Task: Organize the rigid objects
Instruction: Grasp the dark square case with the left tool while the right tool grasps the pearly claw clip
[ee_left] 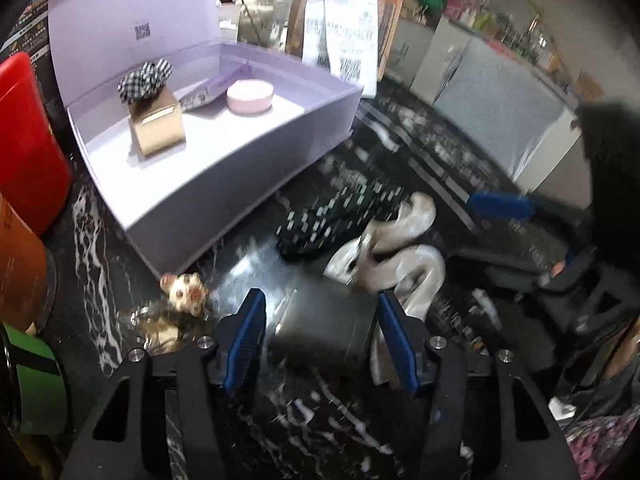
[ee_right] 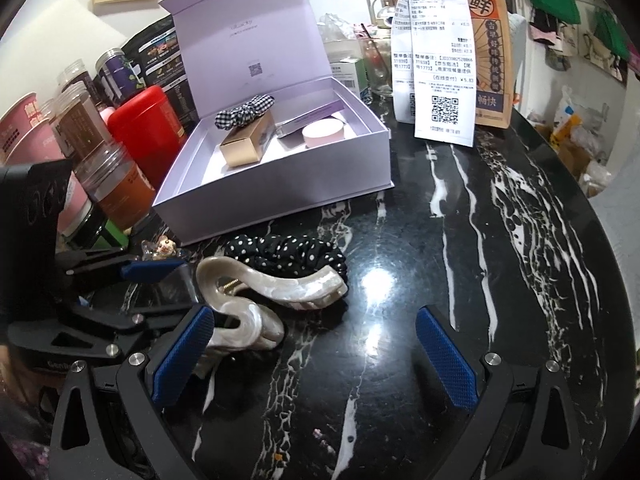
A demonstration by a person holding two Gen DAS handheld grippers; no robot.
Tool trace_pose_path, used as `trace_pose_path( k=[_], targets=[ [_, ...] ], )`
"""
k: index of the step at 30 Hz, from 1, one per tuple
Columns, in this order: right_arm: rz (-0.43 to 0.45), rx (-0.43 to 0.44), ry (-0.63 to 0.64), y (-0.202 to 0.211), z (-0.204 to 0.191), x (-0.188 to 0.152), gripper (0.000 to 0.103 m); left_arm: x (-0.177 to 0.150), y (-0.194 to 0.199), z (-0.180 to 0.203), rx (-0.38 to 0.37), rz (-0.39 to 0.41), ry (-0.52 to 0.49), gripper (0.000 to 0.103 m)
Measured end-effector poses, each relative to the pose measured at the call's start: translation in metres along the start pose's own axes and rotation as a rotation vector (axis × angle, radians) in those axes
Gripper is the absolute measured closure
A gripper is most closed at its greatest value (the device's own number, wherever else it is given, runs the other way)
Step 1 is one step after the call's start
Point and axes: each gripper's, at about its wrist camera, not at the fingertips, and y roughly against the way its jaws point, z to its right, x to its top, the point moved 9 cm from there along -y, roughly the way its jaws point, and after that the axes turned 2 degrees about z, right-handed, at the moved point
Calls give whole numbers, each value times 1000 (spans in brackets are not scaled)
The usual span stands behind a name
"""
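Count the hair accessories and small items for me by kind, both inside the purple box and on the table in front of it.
Scrunchies: 2, checked in the box, polka-dot on the table
Hair claws: 1, pearly
Small boxes: 2, gold in the box, dark grey between the left gripper's fingers
Round pink tins: 1
Total: 6

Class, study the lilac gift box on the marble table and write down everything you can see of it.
The lilac gift box looks like rigid card, a shallow rectangular tray with a hinged lid standing open and upright behind it, small print and a QR code on the lid's inside. It rests flat on the black marble table. Inside lie a gold carton with a gingham scrunchie on top, a round pink tin and a flat packet. Jars crowd one side of it; a polka-dot scrunchie lies before its front wall.
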Motion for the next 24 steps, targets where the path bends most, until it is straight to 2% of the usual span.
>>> trace_pose_path(
  k=[2, 4, 9, 24],
  targets=[
    [-3, 1, 17, -2, -3, 1, 0, -5, -4, -1, 3, -11, 1, 46],
    [-8, 4, 30, -4, -5, 1, 0, -7, -2, 1, 3, -2, -4, 52],
    [-18, 17, 23, -9, -5, 4, 0, -9, 1, -1, 11, 27, 11, 57],
    [-75, 11, 17, -26, -17, -8, 0, -33, 19, -20, 35, 32, 72, 58]
  ],
)
